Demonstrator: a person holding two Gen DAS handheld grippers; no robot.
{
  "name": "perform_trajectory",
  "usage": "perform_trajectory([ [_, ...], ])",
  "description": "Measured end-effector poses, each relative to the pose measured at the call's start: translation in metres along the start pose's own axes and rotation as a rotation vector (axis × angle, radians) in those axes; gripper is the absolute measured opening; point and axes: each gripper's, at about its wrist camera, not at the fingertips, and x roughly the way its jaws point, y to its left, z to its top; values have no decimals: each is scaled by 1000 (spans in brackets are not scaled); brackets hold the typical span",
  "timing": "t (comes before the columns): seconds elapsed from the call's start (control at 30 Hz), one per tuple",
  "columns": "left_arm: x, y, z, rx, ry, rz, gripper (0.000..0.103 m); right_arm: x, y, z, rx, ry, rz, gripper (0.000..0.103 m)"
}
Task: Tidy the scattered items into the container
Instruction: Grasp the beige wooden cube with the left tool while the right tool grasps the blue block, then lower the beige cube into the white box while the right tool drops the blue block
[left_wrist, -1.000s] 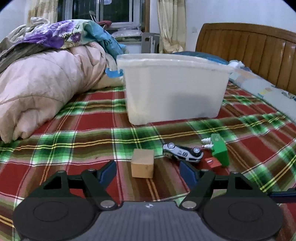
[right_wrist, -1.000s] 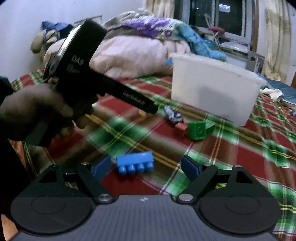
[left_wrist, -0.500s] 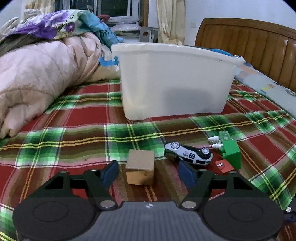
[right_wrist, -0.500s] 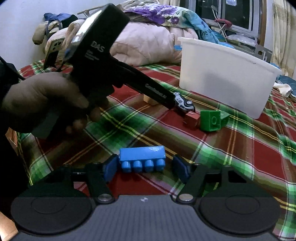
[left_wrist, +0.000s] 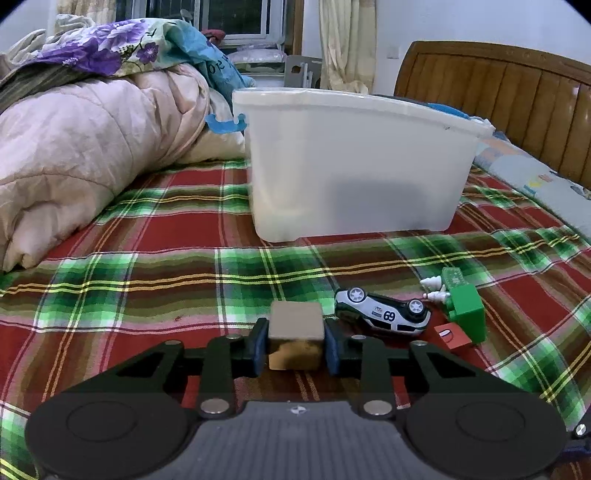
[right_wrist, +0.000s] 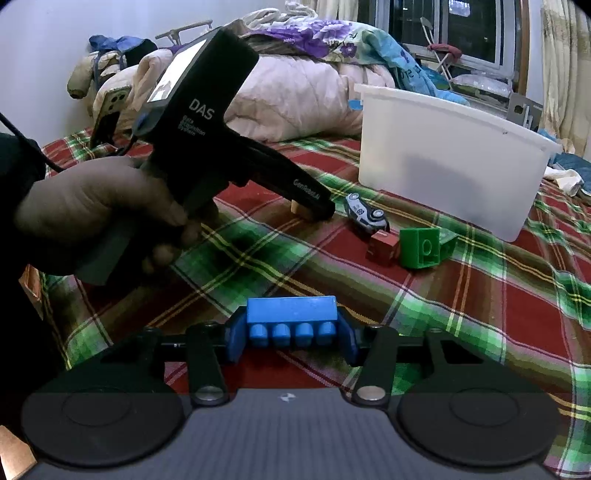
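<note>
My left gripper (left_wrist: 295, 345) just closed on wooden cube (left_wrist: 295, 332); right gripper (right_wrist: 291, 334) just closed on blue brick (right_wrist: 291, 314). Lift both level, clear white bin (left_wrist: 354, 166) rim.

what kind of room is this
Most likely a bedroom: the toys lie on a bed with a plaid sheet, a wooden headboard stands behind, and a bunched-up quilt is piled beside the white bin.

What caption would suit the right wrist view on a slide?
Right gripper clamps a blue brick on the plaid bedspread, white bin waiting behind.
</note>
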Motion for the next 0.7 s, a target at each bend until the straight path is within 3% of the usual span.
perform_trajectory([
  [0.23, -11, 2, 4, -7, -23, -17, 33, -9, -6, 6, 22, -36, -27, 53],
  [0.7, -12, -8, 8, 17, -24, 19, 32, -12, -13, 6, 45, -49, -43, 53],
])
